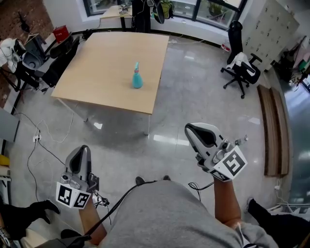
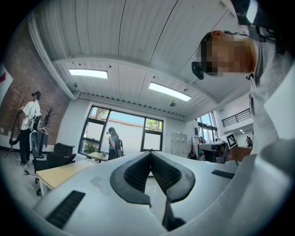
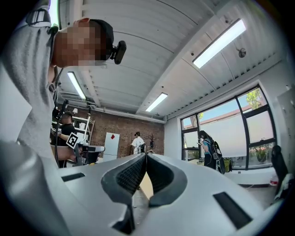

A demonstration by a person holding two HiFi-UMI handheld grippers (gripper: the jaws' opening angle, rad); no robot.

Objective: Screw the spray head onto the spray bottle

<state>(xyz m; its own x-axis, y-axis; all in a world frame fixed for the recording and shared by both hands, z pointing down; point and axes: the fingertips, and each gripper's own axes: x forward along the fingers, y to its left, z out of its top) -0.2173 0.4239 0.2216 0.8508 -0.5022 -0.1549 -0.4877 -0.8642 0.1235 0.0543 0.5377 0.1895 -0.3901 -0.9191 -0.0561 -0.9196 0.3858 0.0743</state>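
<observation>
Polished grey floor fills the room seen from the head view. Nearest, the person's grey-clad torso sits low in view, with the left claw and the right claw held on either side of it, well apart from the counter. Both claws are pressed together with nothing between them; each gripper view shows the black pads meeting at the tips. Farther off, the pale wooden counter carries the teal spray bottle, upright near its middle, with the spray head at its top. Beyond, to the right, stands a black office chair, and windows line the far wall.
</observation>
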